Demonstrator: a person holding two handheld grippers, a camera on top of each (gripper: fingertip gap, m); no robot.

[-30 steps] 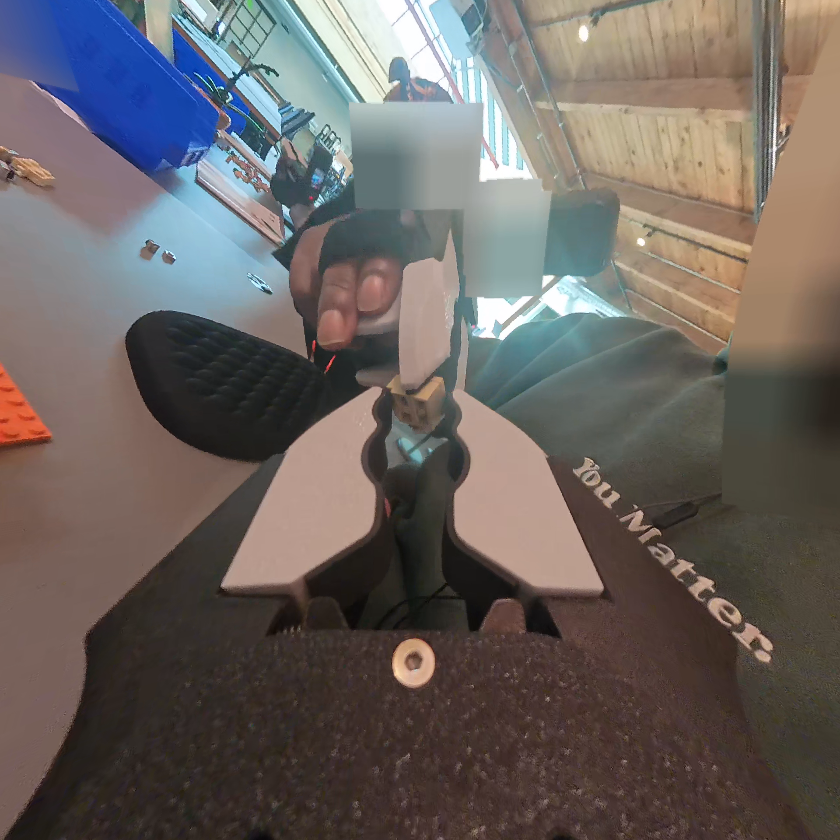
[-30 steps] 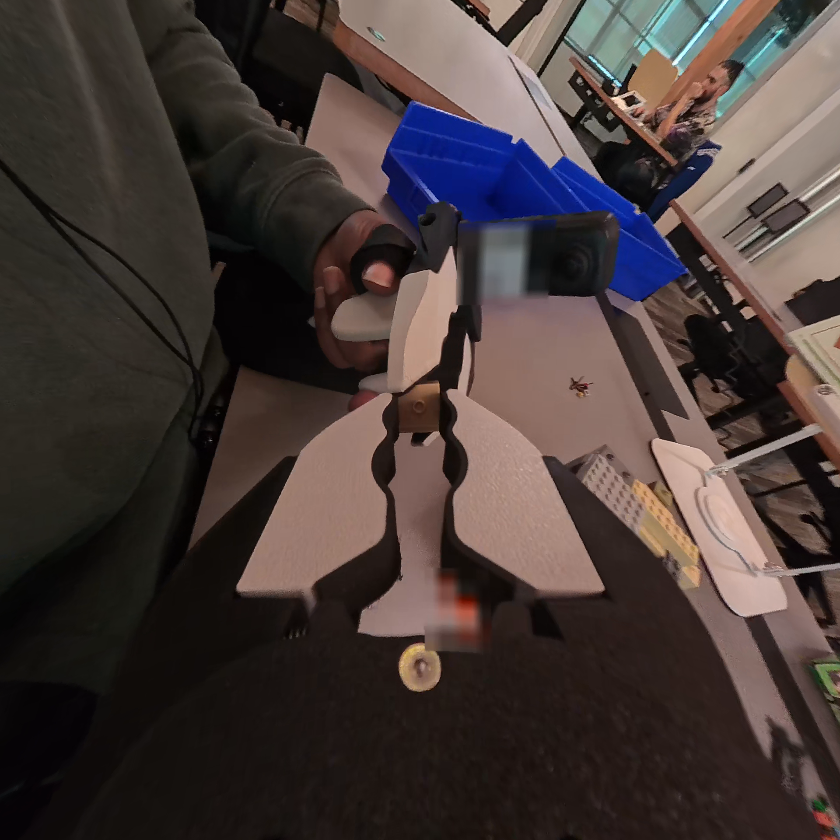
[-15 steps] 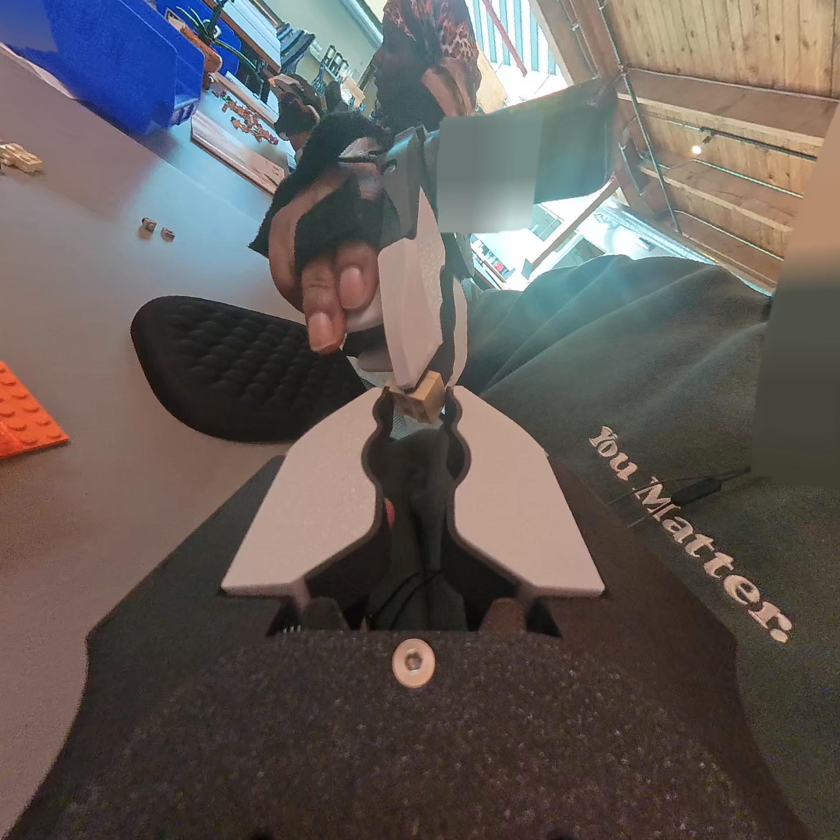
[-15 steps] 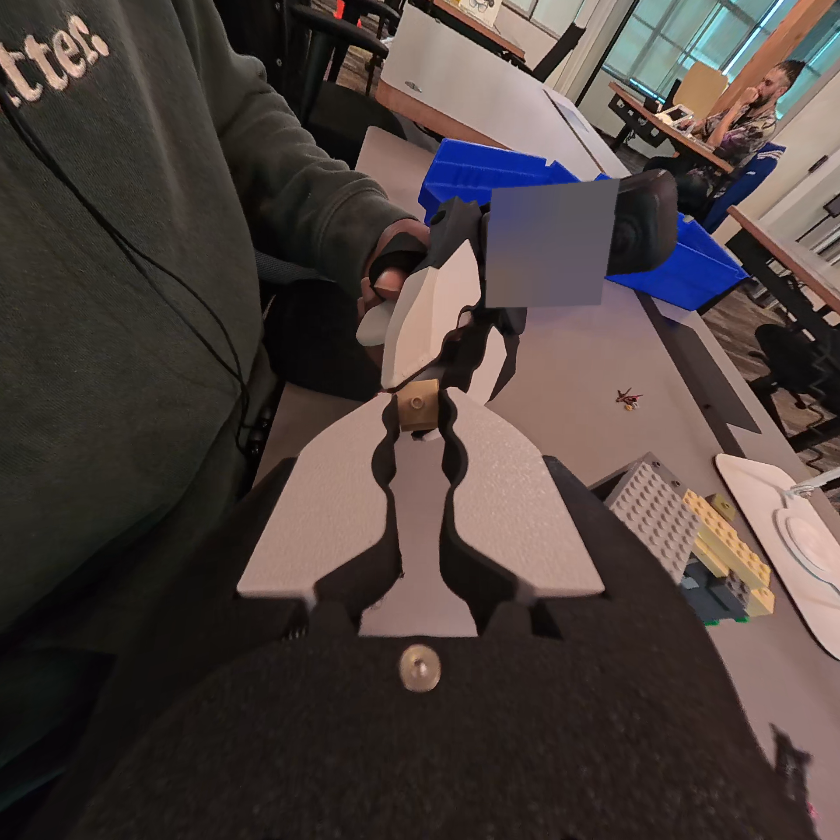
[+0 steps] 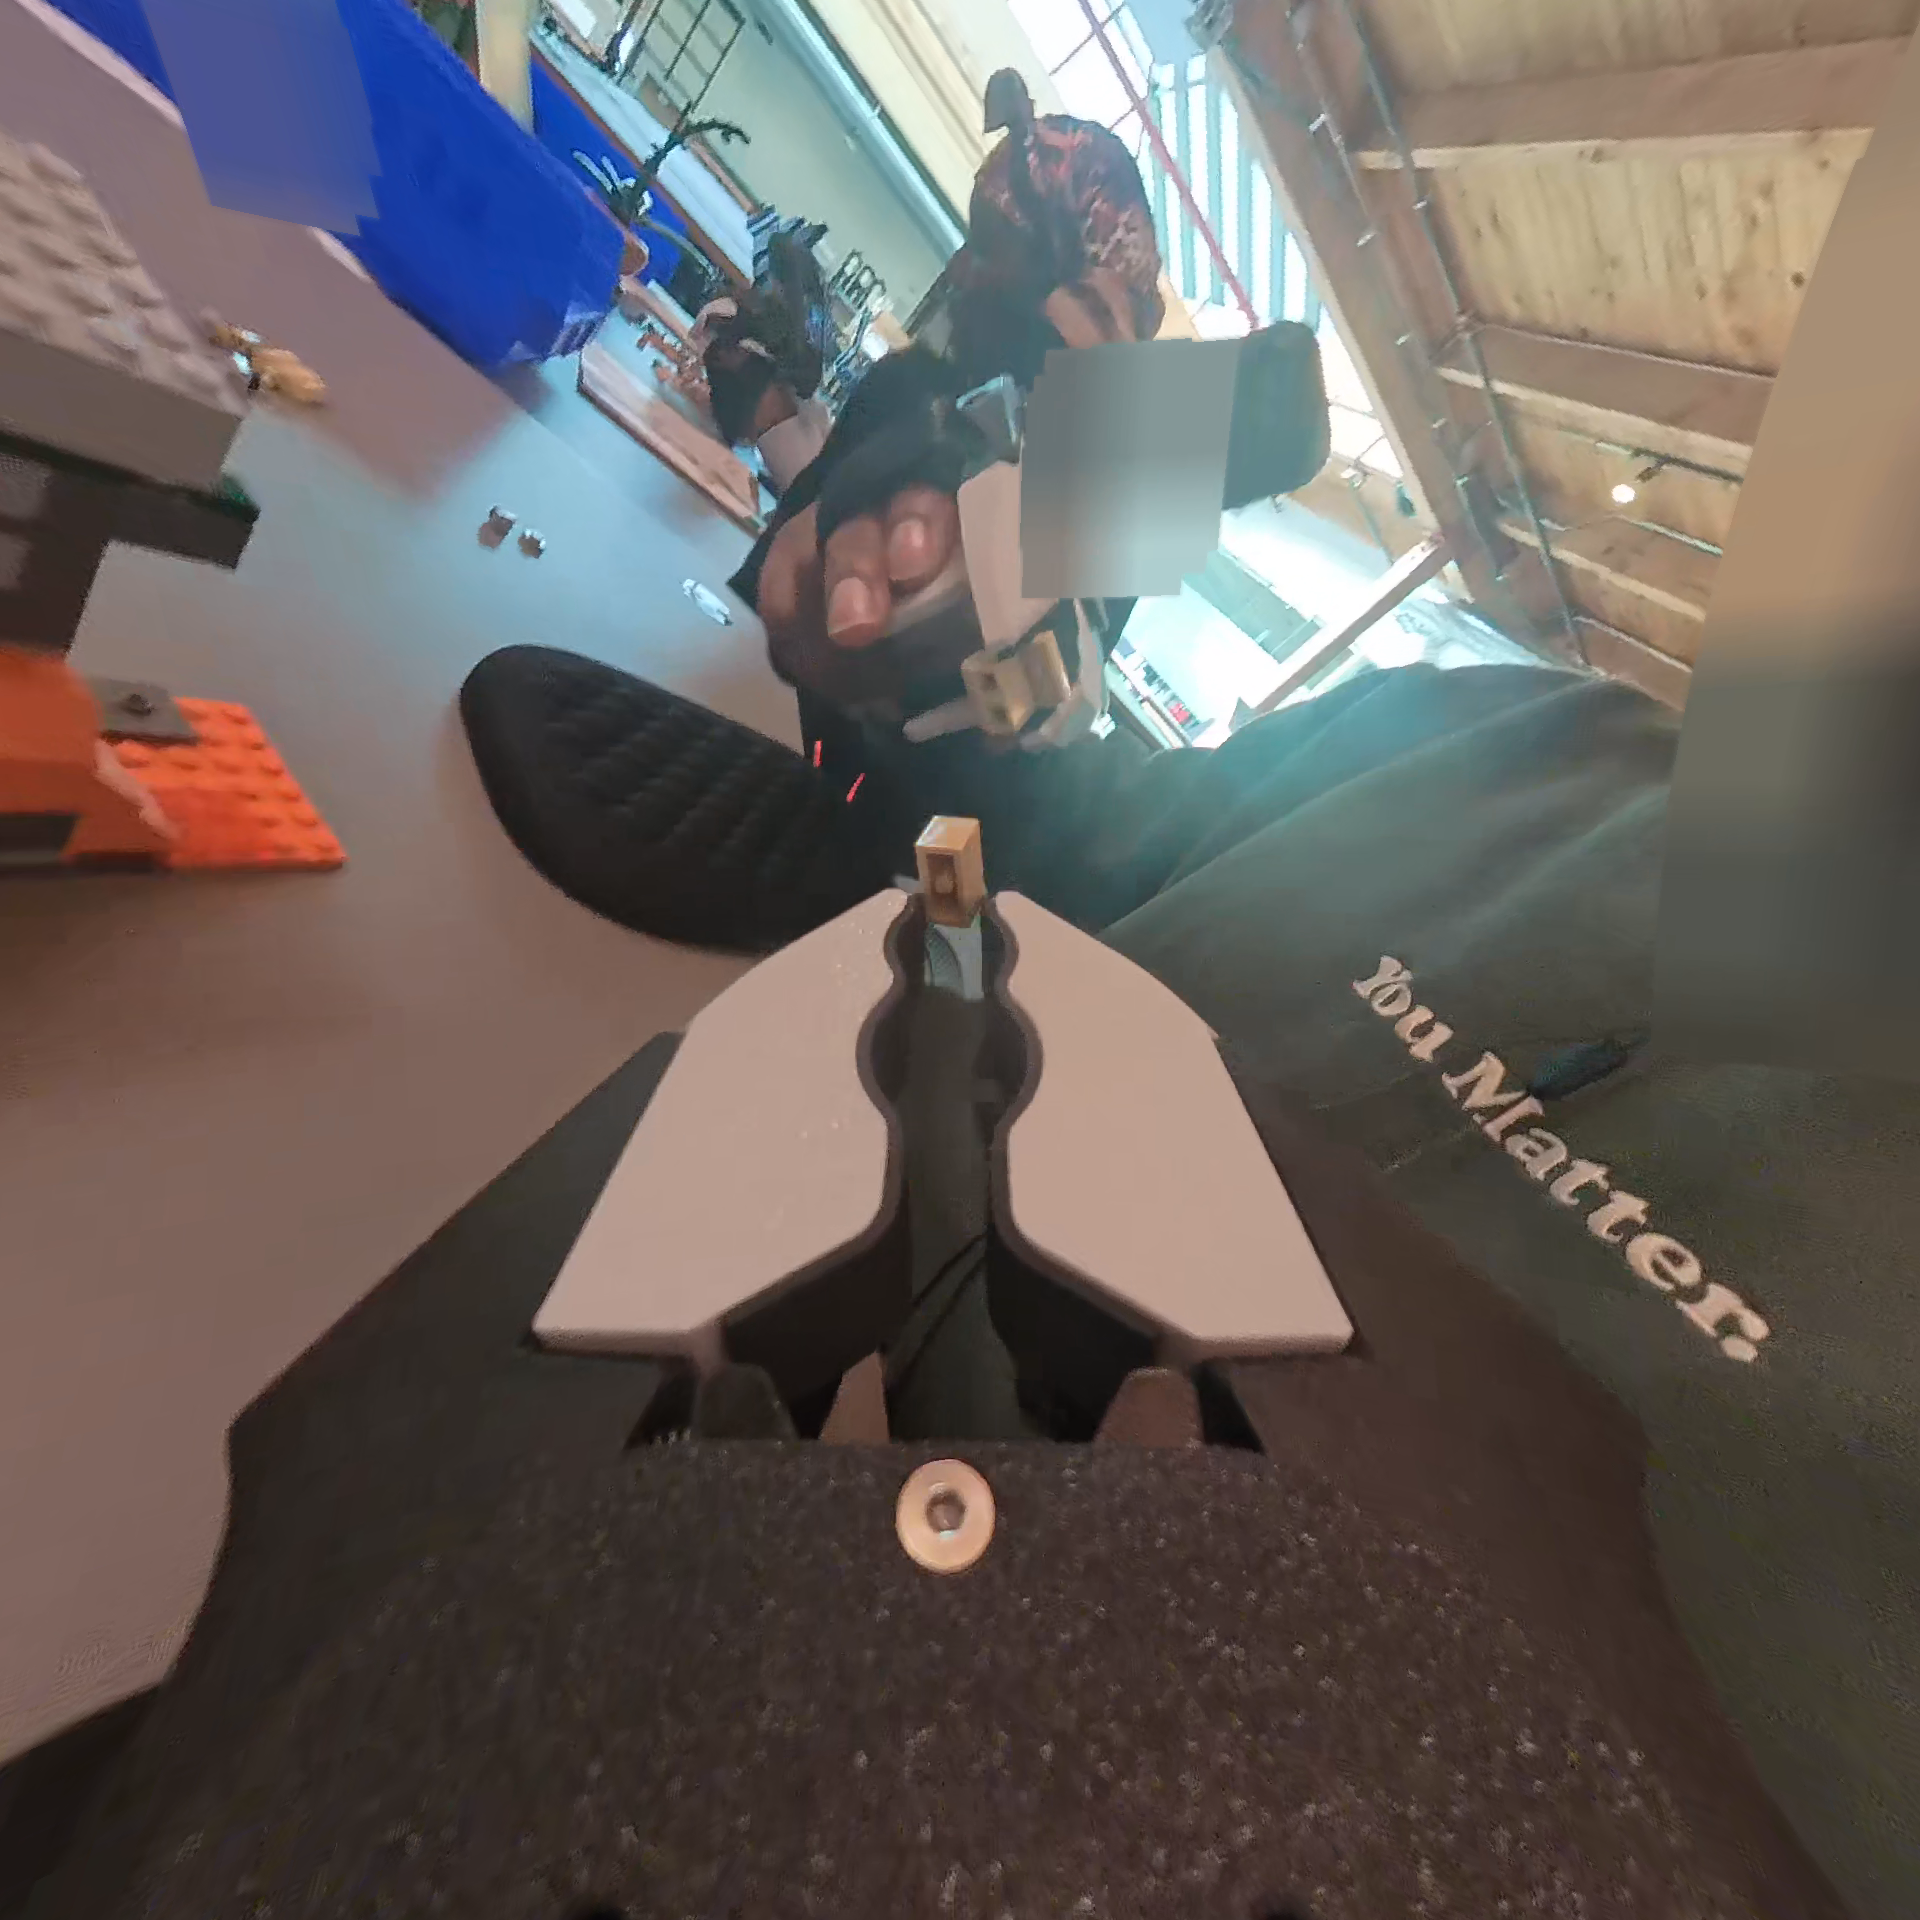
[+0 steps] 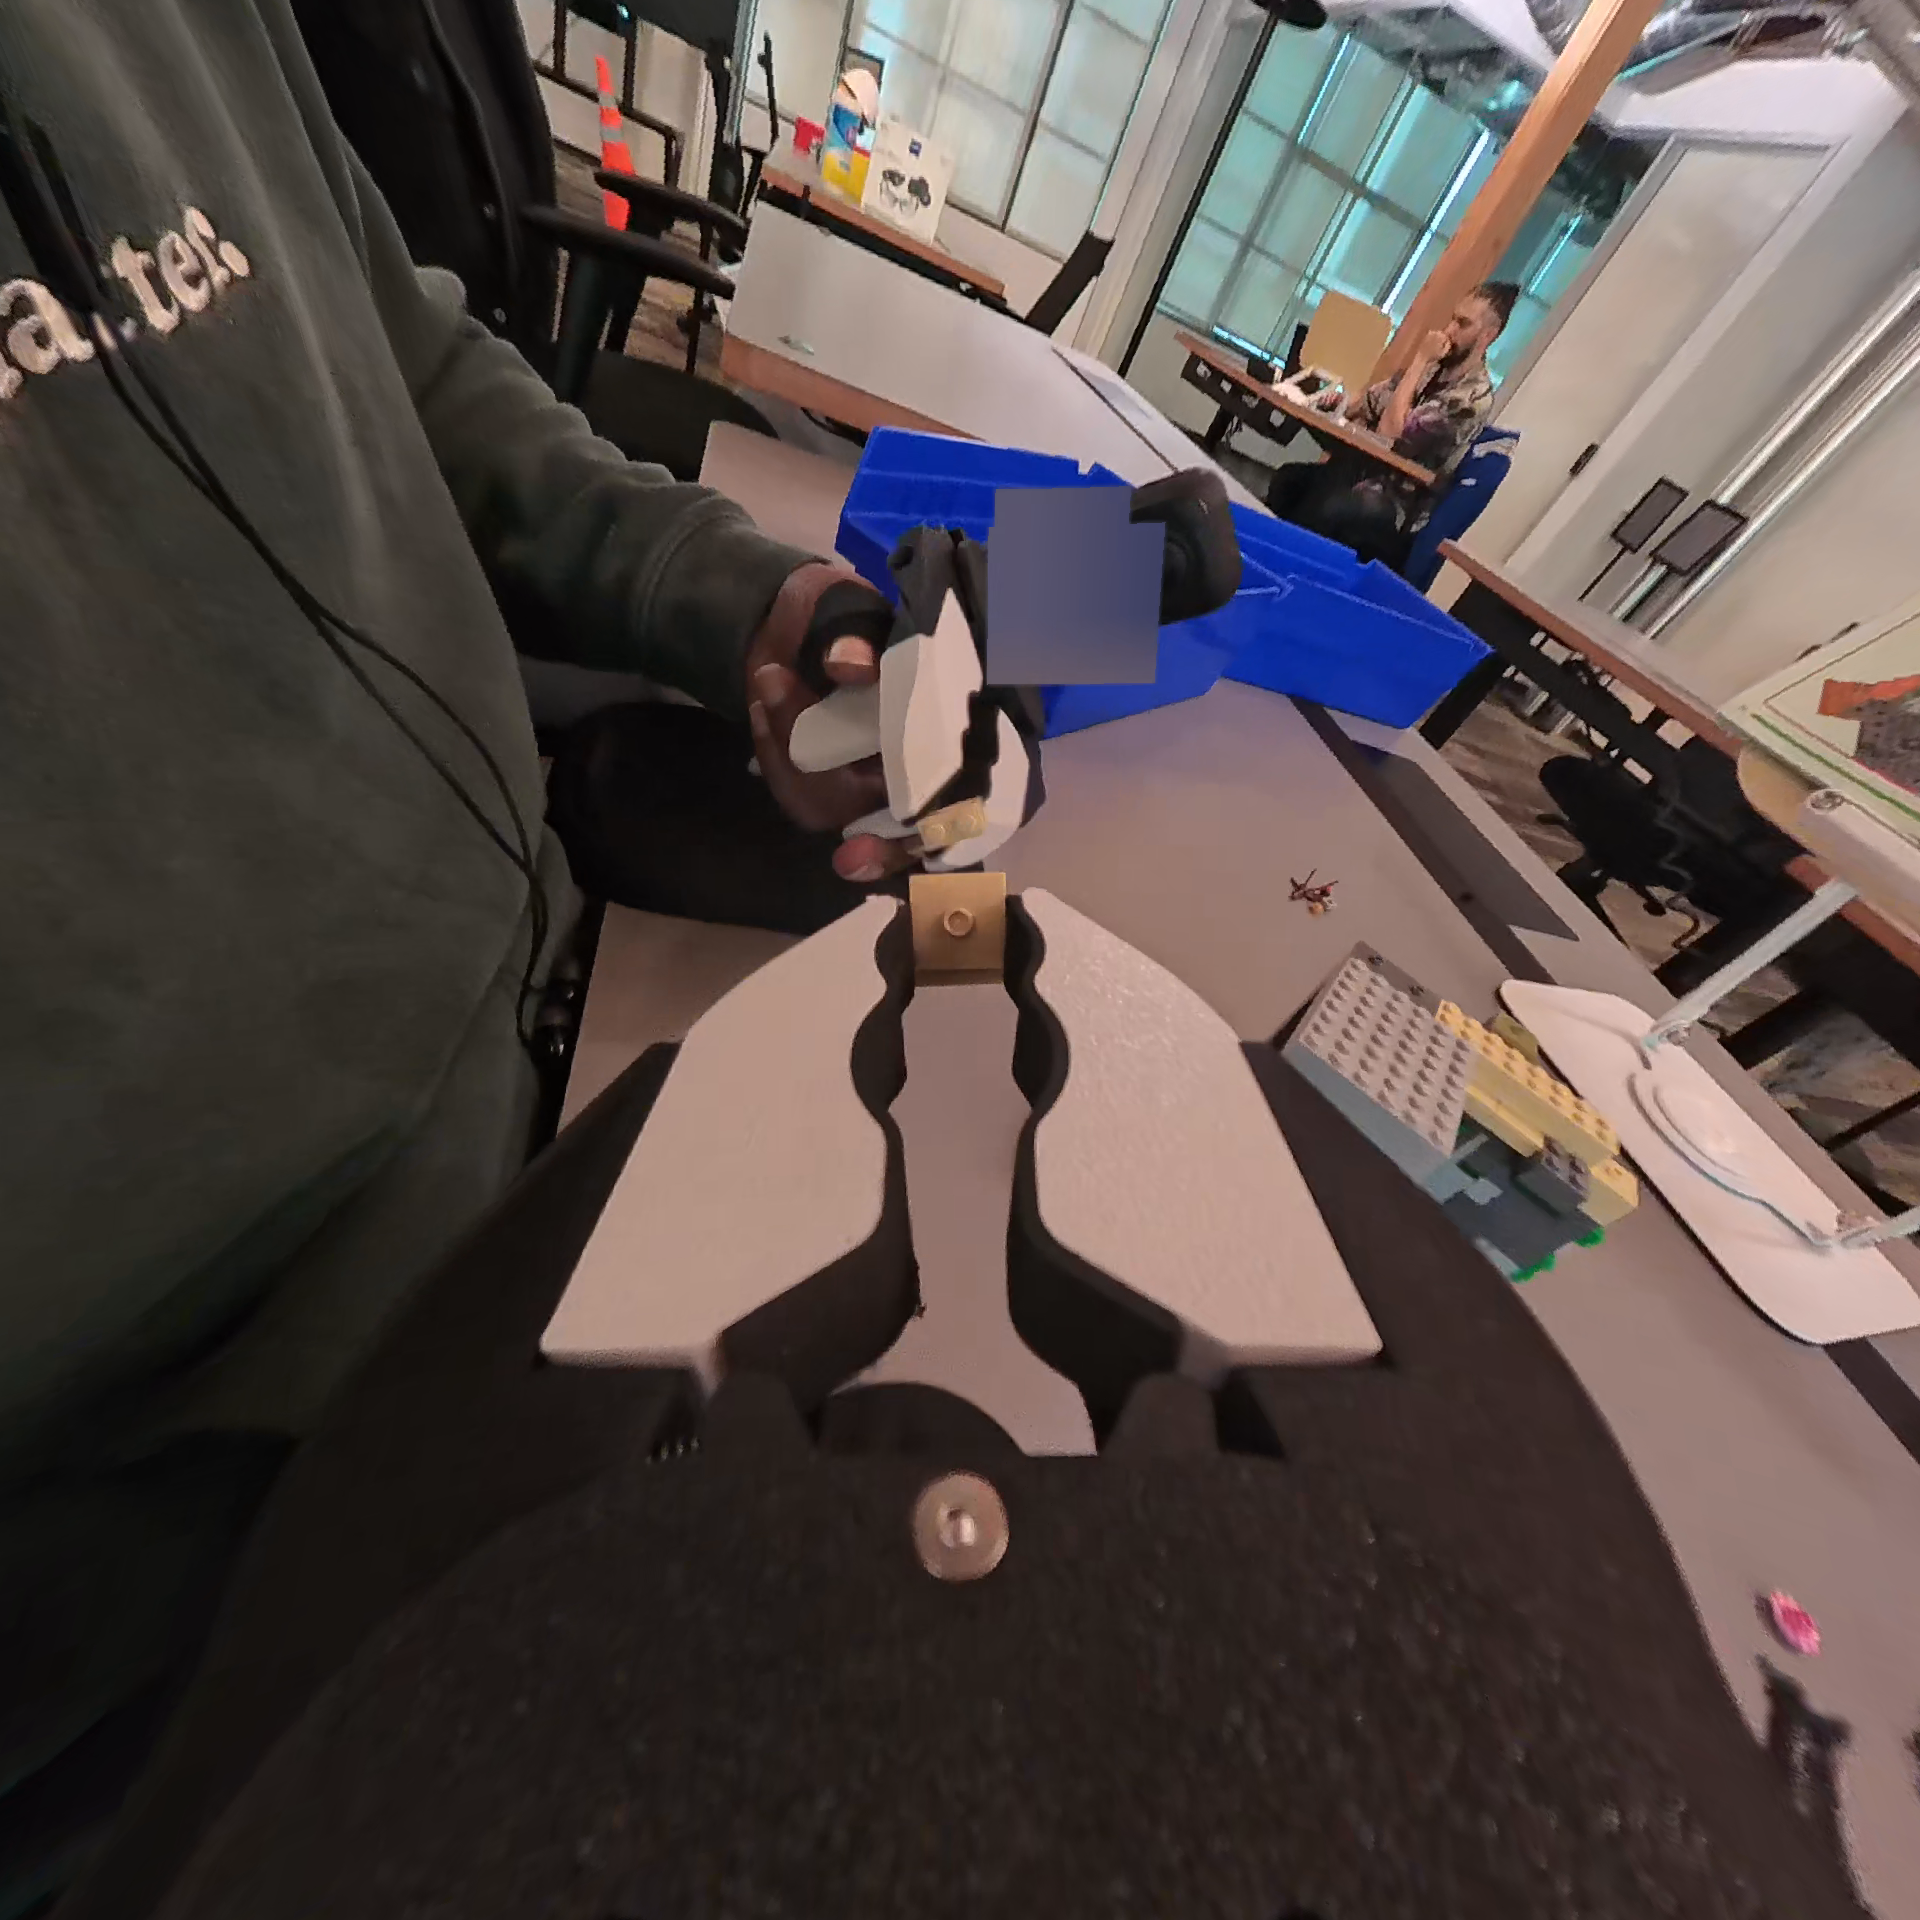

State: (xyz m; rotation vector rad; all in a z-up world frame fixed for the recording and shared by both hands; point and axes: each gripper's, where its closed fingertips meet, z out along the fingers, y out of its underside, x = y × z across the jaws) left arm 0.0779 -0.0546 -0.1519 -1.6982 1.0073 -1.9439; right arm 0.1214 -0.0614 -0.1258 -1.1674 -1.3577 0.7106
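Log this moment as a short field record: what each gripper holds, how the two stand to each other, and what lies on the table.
left gripper: jaws shut on a small tan brick
right gripper: jaws shut on a tan plate with one stud
relation: tips face each other with a gap, pieces apart
table: grey; blue bins at the far end
near right gripper: grey and yellow brick build, white lamp base
near left gripper: orange studded plate

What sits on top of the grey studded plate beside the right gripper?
The grey studded plate lies tilted, its face bare. Yellow bricks butt against its far edge. Darker bricks show beneath; the rest underneath is hidden.
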